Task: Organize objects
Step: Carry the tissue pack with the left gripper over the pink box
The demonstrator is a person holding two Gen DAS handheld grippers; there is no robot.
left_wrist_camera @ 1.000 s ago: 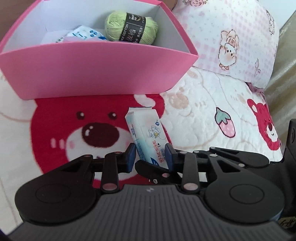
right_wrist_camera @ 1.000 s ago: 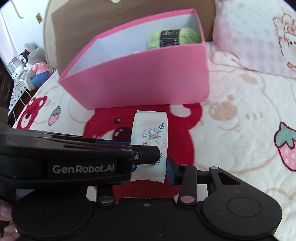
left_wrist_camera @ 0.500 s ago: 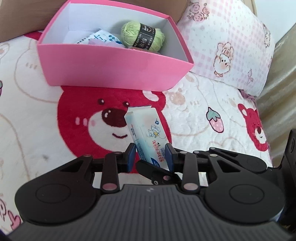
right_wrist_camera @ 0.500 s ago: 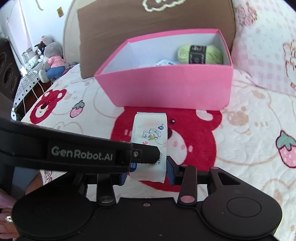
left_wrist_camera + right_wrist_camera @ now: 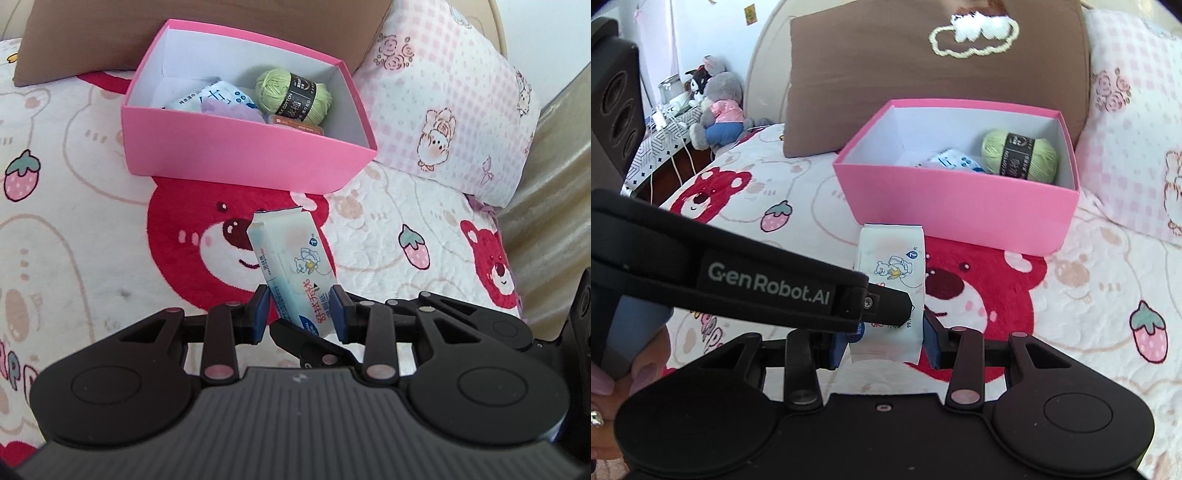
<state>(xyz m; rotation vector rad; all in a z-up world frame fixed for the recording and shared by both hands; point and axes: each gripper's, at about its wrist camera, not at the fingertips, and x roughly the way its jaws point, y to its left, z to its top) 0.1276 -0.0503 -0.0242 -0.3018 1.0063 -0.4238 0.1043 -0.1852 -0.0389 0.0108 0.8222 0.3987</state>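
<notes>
Left wrist view: a wet-wipe pack point(image 5: 291, 266) is pinched btwn the blue pads point(image 5: 260, 309) of the left gripper point(image 5: 300, 314), tilted w/ its top leaning left, held up above the red bear print on the blanket point(image 5: 92, 206). The right gripper's finger is seen crossing underneath the pack's lower end in that view. Right wrist view: same pack point(image 5: 892, 269) sits btwn the pads of the right gripper point(image 5: 886, 341) too, both pads seem to be touching its bottom edge, tho the left gripper's arm (GenRobot.AI label) cuts across the front so the left-side contact is partly hidden. So the pack is clamped by both grippers at once, off the bedding. The pink box point(image 5: 236, 155) is sat further back on the blanket, open top, just past the pack and apart from it. Inside it: a green yarn ball point(image 5: 293, 96) w/ a black label on the right side, a blue-white tissue pack point(image 5: 212, 99) beside it, something lilac and something orange-ish near the front wall, can't be made out properly. A brown cushion point(image 5: 934, 74) is leaned behind the box, a pink checked pillow point(image 5: 454, 99) to its right. Plush toys point(image 5: 716, 107) are seen far left in the right wrist view.
</notes>
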